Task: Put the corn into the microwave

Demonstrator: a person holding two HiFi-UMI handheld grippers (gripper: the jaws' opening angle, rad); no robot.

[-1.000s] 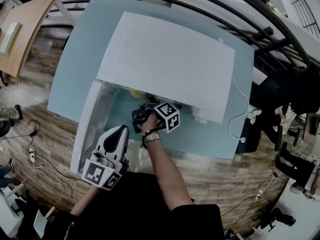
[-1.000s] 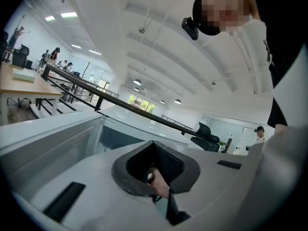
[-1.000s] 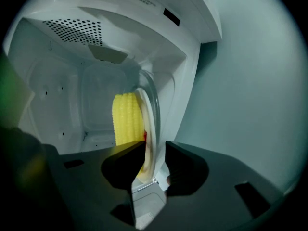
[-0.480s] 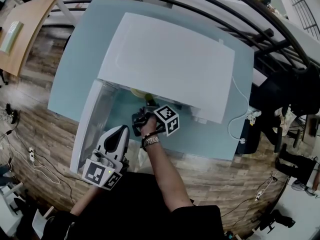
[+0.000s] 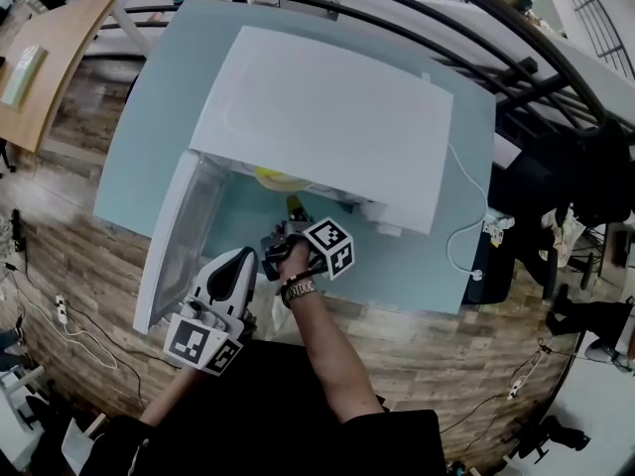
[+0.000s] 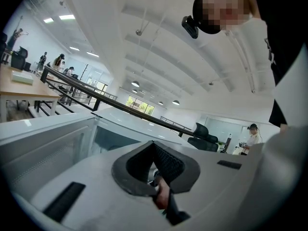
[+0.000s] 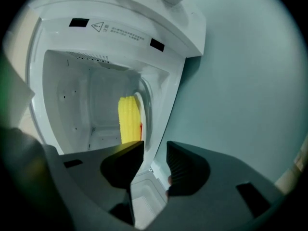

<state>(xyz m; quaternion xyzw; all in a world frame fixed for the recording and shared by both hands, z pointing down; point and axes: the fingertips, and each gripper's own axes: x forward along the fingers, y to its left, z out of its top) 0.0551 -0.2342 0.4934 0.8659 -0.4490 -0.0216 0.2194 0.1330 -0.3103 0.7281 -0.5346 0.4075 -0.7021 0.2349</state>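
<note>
Corn (image 7: 129, 119): inside microwave (image 5: 327, 117).
Right gripper (image 7: 155, 152): fingers apart, empty, at opening.
Left gripper (image 6: 154, 150): fingers together, empty.
Risk: swinging door (image 5: 184, 226) near surface's (image 5: 437, 256) left edge could clip right gripper.

Large open-plan office or lab hall. High white ceiling (image 6: 144, 42) with rows of round lights (image 6: 135, 84); long black railing (image 6: 120, 104); wooden desk (image 6: 19, 88) off to the side; black office chair (image 6: 204, 134); people (image 6: 251, 134) standing far off. Wood-pattern floor (image 5: 79, 256) strewn with cables (image 5: 60, 310), under a pale blue table (image 5: 159, 117) bearing a white microwave (image 5: 327, 117).
</note>
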